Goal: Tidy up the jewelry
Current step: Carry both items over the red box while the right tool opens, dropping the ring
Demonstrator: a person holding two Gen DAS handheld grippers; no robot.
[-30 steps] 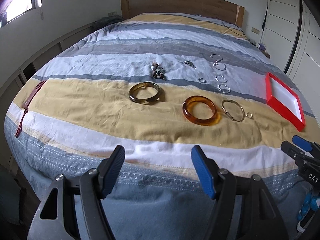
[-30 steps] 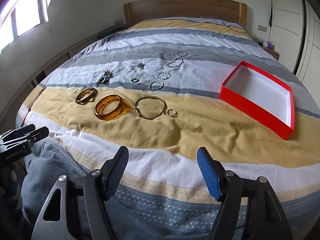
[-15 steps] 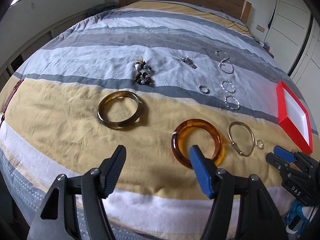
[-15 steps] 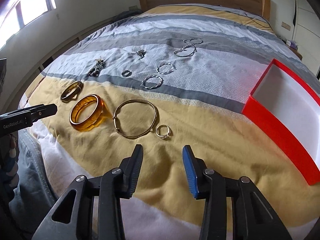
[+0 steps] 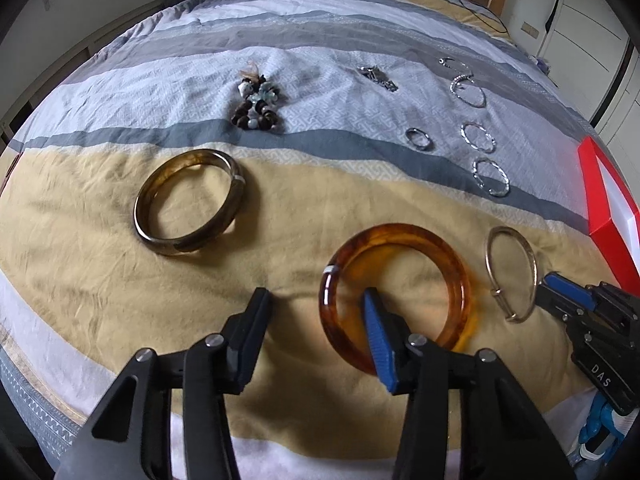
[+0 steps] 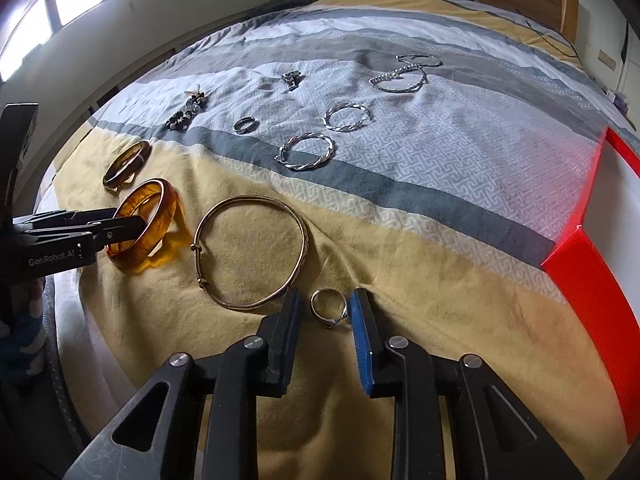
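**A:** Start at your right gripper [image 6: 325, 312], low in the centre of its frame. The jaws are closing with the small ring [image 6: 329, 307] between them. The blue pad looks to be at the ring's edge and the black one sits a little off it, so you have no grip yet.

**B:** What can go wrong there?

**A:** The ring lies flat on soft bedding [image 6: 420, 280]. If the pads ride over it, I think they'll pinch cloth or push the ring into a fold. The thin gold bangle [image 6: 250, 252] just to the left nearly touches your black finger, so you may drag it along.

**B:** And the left?

**A:** Your left gripper [image 5: 316, 300] is also closing, bottom centre of its frame. Its blue finger stands inside the amber bangle [image 5: 394, 292] and the black one outside, with the rim between them but not yet pressed. That rim is smooth and rounded, so a shallow bite could let it slip or tip out.

**B:** Where does everything go?

**A:** Probably the red box [image 6: 600, 280], at the right edge of the frame. Carry carefully, because a dropped ring could vanish in the wrinkles.
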